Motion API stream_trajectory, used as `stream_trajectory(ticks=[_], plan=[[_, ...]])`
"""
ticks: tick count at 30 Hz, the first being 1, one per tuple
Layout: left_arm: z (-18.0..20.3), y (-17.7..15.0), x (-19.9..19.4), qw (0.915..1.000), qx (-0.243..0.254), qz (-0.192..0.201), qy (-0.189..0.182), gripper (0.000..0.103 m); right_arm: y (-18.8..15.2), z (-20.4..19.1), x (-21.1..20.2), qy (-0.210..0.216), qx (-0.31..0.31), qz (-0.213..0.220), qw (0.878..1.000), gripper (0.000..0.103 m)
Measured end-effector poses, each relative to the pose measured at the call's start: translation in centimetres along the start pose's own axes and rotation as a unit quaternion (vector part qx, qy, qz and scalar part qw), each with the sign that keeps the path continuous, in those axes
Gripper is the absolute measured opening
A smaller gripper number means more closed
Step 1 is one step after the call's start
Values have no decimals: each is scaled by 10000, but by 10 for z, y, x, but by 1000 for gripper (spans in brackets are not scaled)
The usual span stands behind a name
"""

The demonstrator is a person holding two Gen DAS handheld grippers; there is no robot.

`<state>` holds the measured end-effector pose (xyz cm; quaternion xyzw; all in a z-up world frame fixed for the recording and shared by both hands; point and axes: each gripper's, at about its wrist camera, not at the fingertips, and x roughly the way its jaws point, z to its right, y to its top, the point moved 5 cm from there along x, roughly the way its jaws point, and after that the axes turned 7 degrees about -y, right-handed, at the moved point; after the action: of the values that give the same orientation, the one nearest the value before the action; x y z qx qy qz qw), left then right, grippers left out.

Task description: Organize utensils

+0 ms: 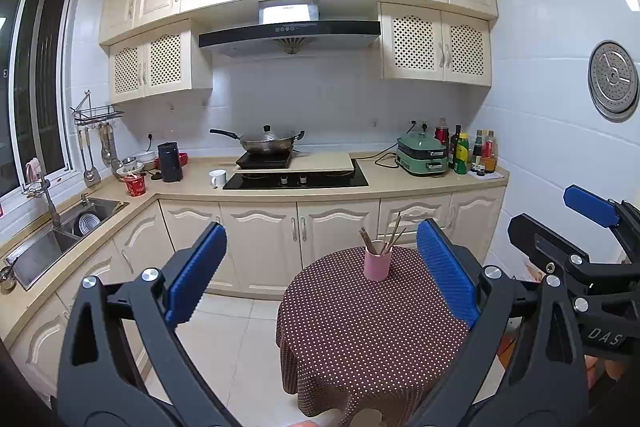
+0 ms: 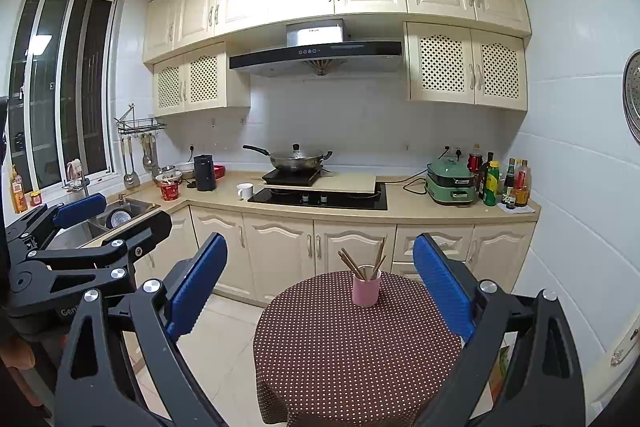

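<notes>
While chopsticks [image 1: 382,235] stood in a pink cup [image 1: 377,263] near the far edge of a round polka-dot table [image 1: 360,339], the left gripper [image 1: 320,267] and right gripper [image 2: 320,279] hovered short of it, jaws apart, tiled floor [image 1: 224,339] and kitchen cabinets [image 1: 264,243] beyond.

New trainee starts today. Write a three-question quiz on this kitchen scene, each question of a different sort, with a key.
1. True or false: the pink cup on the round table holds chopsticks.
2. Multiple choice: what sits on the portable burner on the counter? A) a kettle B) a wok with a lid C) a rice bowl
3. Short answer: are the left gripper and right gripper open or shut, and is either holding anything?

Key
1. True; the chopsticks stand in the cup, leaning outward.
2. B.
3. Both open, both empty, held short of the cup.
</notes>
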<state>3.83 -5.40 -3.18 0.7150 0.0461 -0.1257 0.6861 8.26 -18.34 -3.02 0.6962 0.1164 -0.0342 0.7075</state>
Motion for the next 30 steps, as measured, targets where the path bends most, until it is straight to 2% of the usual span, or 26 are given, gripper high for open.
stream_trajectory(ticks=[13, 30], plan=[[-12, 2, -2, 10000, 6, 36, 87, 94, 1, -9, -2, 54, 8, -7, 10000, 91], [-7, 1, -3, 9999, 67, 19, 156, 94, 4, -11, -1, 74, 47, -32, 10000, 91]])
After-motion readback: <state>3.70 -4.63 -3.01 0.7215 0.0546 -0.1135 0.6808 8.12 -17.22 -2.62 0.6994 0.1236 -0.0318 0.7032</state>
